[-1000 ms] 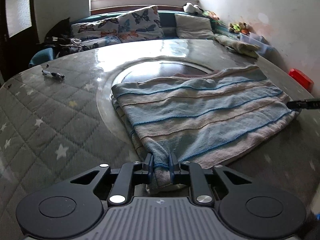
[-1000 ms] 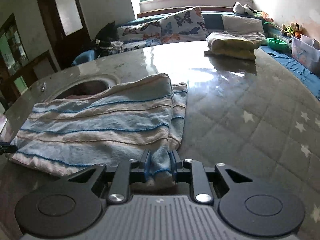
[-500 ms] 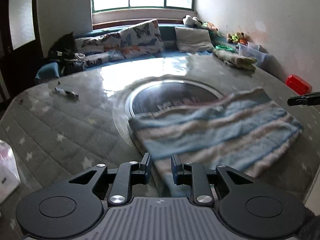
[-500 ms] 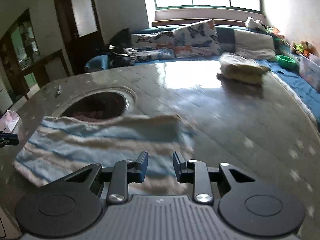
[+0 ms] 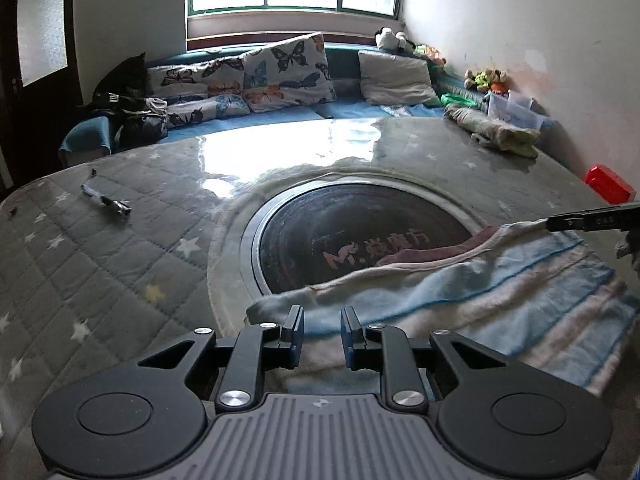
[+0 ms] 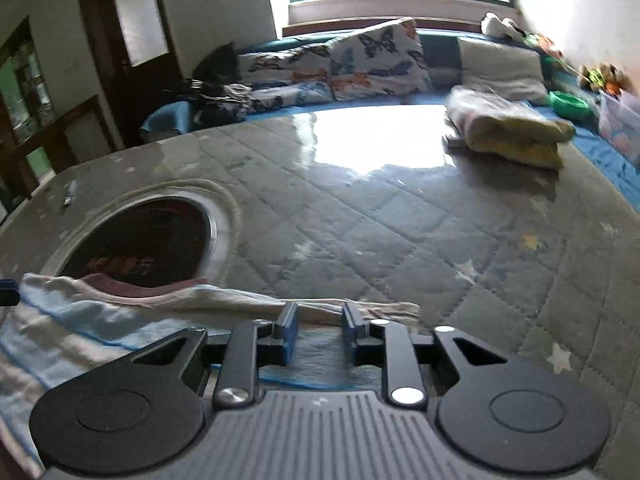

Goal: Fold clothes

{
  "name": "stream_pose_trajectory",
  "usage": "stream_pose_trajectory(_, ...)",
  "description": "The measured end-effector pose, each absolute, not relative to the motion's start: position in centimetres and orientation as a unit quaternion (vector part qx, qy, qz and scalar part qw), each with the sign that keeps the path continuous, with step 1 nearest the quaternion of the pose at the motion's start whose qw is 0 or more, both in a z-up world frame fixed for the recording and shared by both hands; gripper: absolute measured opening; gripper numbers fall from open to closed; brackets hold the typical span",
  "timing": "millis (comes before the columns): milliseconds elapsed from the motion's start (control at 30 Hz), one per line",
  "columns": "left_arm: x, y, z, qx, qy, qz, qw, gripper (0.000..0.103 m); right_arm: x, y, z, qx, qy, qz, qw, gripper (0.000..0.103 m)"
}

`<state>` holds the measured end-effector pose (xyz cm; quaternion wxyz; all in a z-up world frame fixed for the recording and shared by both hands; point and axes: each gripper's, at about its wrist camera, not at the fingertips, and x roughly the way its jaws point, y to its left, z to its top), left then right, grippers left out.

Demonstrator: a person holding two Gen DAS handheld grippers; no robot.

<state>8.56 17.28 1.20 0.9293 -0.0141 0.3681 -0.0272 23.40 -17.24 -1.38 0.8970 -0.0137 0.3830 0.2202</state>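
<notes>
A folded blue-and-white striped towel (image 5: 500, 300) lies on the quilted grey table (image 5: 100, 272), partly over the round dark glass inset (image 5: 352, 236). My left gripper (image 5: 322, 330) is open, its jaws just above the towel's near left edge. The towel also shows in the right wrist view (image 6: 100, 332). My right gripper (image 6: 316, 334) is open over the towel's right end. The right gripper's fingertips (image 5: 592, 220) show at the towel's far corner in the left wrist view.
A folded pale garment (image 6: 512, 132) lies at the table's far right. A small metal tool (image 5: 106, 200) lies far left. A red box (image 5: 610, 188) sits at the right edge. Butterfly cushions (image 5: 280, 72) line a bench under the window.
Both grippers were shut on the towel's near corners, then opened and let go. Both have drawn back and risen, so the towel now lies lower and closer in view.
</notes>
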Motion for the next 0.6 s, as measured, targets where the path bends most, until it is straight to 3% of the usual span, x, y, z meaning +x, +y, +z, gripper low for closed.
stream_pose_trajectory(67, 9.4, 17.5, 0.6, -0.012, 0.377, -0.023, 0.926, 0.021, 23.7, -17.6, -1.7, -0.008, 0.385, 0.214, 0.898, 0.014)
stream_pose_trajectory(333, 10.2, 17.8, 0.5, -0.02, 0.375, -0.025, 0.926, 0.02, 22.0, -15.4, 0.3, -0.031, 0.362, 0.257, 0.895, 0.015)
stream_pose_trajectory(600, 12.1, 16.9, -0.8, -0.006, 0.39, -0.03, 0.92, 0.02, 23.4, -13.1, -1.7, -0.041, 0.384, 0.262, 0.884, 0.015)
